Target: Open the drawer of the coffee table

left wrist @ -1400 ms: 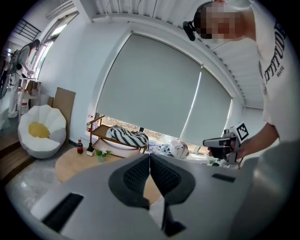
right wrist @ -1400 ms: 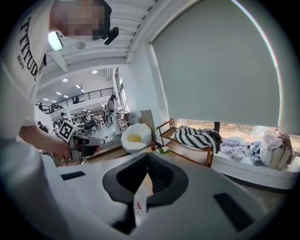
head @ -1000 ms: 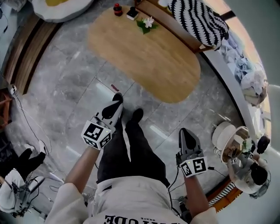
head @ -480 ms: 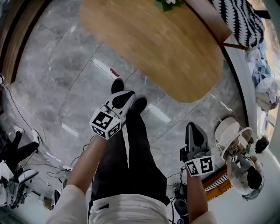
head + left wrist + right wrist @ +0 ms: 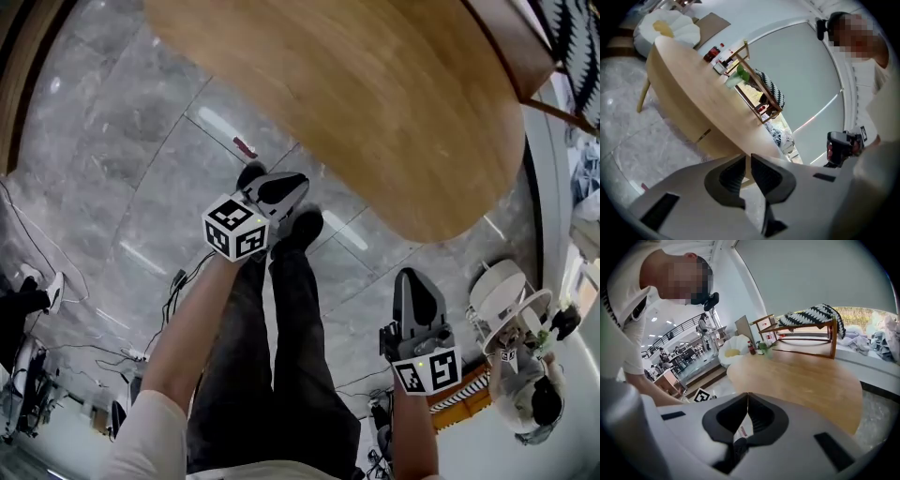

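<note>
Matt wooden coffee table (image 5: pixel 375 103); glossy marbled floor (image 5: pixel 122 169)

Wooden coffee table (image 5: pixel 375 103) on grey floor (image 5: pixel 112 169) bears bottle (image 5: pixel 751 348) and plant (image 5: pixel 765 348).

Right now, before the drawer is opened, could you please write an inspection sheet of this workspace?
Surface: wooden coffee table top, mostly bare; grey stone floor below.
Job's things: side panel looks closed; its dark slot is probably the drawer pull.
Clutter: red bottles and green plant at the far end; small red item on the floor.
Grippers: left tongs shut, empty; right tongs shut, empty; neither touches the table.
Cables: loose cables on the floor at left.
Surroundings: wooden rack with striped blanket; another person at right.
</note>
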`<action>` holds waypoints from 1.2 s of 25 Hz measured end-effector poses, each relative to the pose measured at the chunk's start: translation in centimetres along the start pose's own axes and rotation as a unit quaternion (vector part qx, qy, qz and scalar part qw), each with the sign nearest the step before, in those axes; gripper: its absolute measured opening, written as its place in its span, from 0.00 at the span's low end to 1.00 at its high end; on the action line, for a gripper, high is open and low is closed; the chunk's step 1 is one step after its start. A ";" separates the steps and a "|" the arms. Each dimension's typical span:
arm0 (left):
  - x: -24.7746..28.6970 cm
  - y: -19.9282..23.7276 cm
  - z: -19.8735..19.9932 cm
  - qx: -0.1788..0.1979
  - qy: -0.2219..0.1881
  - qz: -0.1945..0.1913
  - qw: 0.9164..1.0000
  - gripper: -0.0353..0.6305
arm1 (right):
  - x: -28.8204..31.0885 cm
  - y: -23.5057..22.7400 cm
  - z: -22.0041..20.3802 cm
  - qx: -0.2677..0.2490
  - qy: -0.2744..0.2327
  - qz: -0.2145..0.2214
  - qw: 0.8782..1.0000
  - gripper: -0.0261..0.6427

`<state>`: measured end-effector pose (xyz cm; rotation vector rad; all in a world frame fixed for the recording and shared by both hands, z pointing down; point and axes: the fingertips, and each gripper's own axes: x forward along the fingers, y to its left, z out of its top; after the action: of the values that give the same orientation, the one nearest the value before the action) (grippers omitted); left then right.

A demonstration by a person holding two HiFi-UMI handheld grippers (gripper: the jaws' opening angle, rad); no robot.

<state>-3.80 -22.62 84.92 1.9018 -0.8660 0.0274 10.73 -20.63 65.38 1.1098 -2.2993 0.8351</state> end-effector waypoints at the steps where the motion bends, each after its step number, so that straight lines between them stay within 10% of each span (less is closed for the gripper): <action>1: 0.9 0.8 -0.5 -0.013 -0.002 -0.007 1.000 0.11 | 0.6 -0.1 -0.6 -0.001 0.000 0.004 1.000 0.07; 9: 6.3 6.4 -5.0 -0.149 -0.023 -0.072 0.986 0.21 | 4.3 -1.0 -5.2 0.014 -0.015 0.017 1.000 0.07; 14: 9.3 7.8 -4.3 -0.241 -0.080 -0.160 0.954 0.34 | 4.9 -1.0 -7.0 0.010 -0.017 0.044 0.999 0.07; 24: 12.6 8.6 -4.0 -0.238 -0.138 -0.287 0.917 0.63 | 5.7 -1.8 -9.9 0.025 -0.011 0.068 0.997 0.07; 30: 12.5 6.8 -2.6 -0.223 -0.164 -0.371 0.886 0.63 | 7.6 -2.2 -12.7 0.028 0.011 0.091 0.995 0.07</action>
<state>2.45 -29.05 96.20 1.6942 -0.2595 -0.9058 9.82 -17.06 79.83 0.9187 -2.3979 0.9806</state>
